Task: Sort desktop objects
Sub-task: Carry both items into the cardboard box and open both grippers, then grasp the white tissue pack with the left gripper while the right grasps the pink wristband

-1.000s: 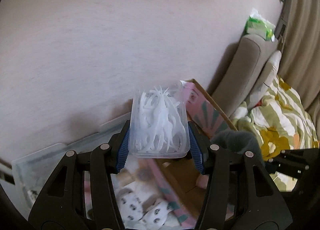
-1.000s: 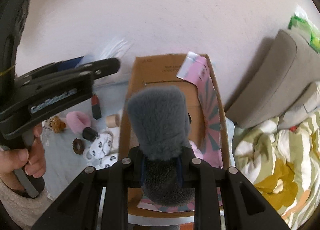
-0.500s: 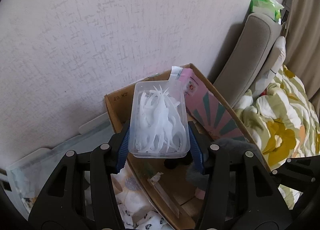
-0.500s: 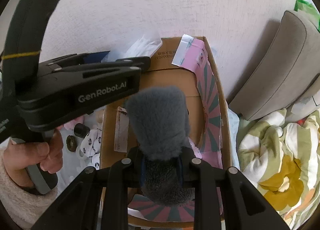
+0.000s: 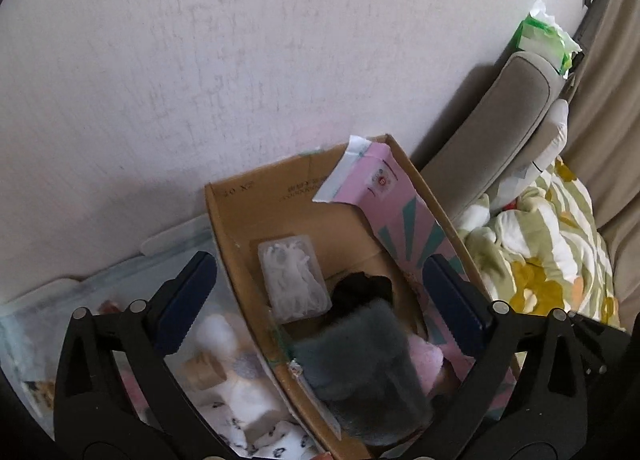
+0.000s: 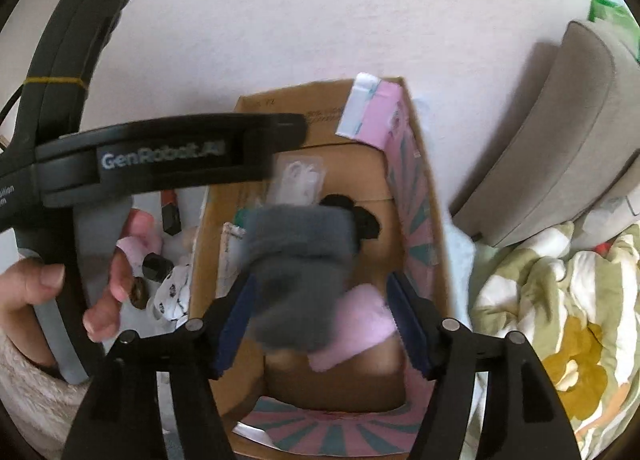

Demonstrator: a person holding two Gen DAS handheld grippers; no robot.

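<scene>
Clear plastic floss-pick box (image 5: 294,278) lies inside the cardboard box (image 5: 256,196), well beyond our left gripper (image 5: 320,300), whose fingers have spread since half a second ago. Our right gripper (image 6: 320,316), likewise released, straddles the blurred grey plush (image 6: 300,272), previously clamped.

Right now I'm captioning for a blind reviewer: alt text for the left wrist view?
Open left gripper above a cardboard box holding a clear floss-pick case and a grey fuzzy item; white wall behind, floral bedding at right.
</scene>
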